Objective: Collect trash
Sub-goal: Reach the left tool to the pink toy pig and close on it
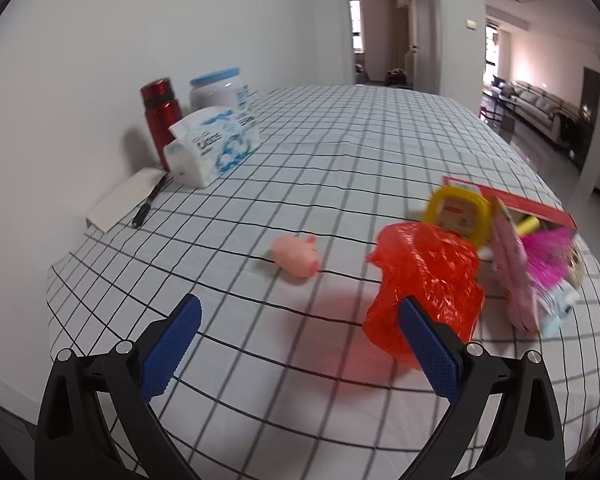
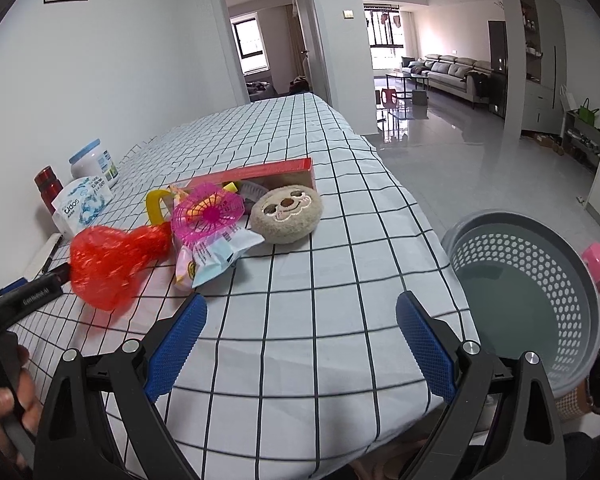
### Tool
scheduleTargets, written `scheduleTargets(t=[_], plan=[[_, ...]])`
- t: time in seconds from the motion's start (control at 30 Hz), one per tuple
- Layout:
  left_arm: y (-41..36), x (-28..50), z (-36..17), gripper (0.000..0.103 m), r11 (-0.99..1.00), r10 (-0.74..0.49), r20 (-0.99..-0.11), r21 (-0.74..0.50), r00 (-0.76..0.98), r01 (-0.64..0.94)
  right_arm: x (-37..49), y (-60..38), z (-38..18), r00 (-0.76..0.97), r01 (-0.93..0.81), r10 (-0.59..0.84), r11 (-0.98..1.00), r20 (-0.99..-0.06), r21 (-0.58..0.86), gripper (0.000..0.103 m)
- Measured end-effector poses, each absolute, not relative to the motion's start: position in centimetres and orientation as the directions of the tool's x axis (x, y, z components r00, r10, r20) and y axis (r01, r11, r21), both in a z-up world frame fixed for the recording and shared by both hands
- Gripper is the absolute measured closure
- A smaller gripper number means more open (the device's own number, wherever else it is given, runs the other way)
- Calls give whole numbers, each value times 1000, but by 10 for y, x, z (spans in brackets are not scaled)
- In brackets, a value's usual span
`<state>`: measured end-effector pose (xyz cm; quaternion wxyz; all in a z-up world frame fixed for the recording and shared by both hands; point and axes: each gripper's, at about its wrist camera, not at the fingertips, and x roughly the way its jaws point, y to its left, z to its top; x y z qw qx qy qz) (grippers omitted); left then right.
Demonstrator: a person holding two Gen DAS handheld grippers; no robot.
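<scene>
A red flask [image 1: 161, 116] stood by the wall at ten o'clock, a blue-lidded jar [image 1: 219, 87] just right of it and a tissue pack [image 1: 212, 145] in front of both. A pen [image 1: 148, 201] lay beside a white pad [image 1: 122, 199] at nine o'clock. A pink pig [image 1: 296, 255] sat mid-cloth. A plush face [image 2: 286, 214] rested at twelve o'clock. A pink stool [image 2: 599, 261] stood on the floor at three o'clock.

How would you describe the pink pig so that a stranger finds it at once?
Look at the checked tablecloth. Left of the crumpled red bag, alone on bare cloth, lies the pig. It is the only small, smooth, pale pink toy standing apart from the pile.
</scene>
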<state>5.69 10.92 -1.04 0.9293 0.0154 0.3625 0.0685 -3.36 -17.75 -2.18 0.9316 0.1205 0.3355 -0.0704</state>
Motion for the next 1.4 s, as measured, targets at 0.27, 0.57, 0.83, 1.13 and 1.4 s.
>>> scheduleTargets(t=[0.27,0.57,0.83,1.13,1.4], plan=[[144,74,-8,6,983,167,-678,55,716,-177,-13,-187,-31,746,228,-51,956,-664,184,12],[142,105,-15,6,984,177,-672,104,719,-144,-1,-188,-38,727,234,-56,957,-685,170,12],[145,144,-42,6,985,170,-723,106,670,-135,5,-194,-42,713,259,-75,952,-697,163,12],[145,158,-62,22,992,125,-762,76,636,-103,12,-196,-47,697,270,-79,950,-713,158,12],[132,152,-60,62,997,76,-758,64,648,-42,22,-193,-50,690,262,-78,954,-720,147,12]])
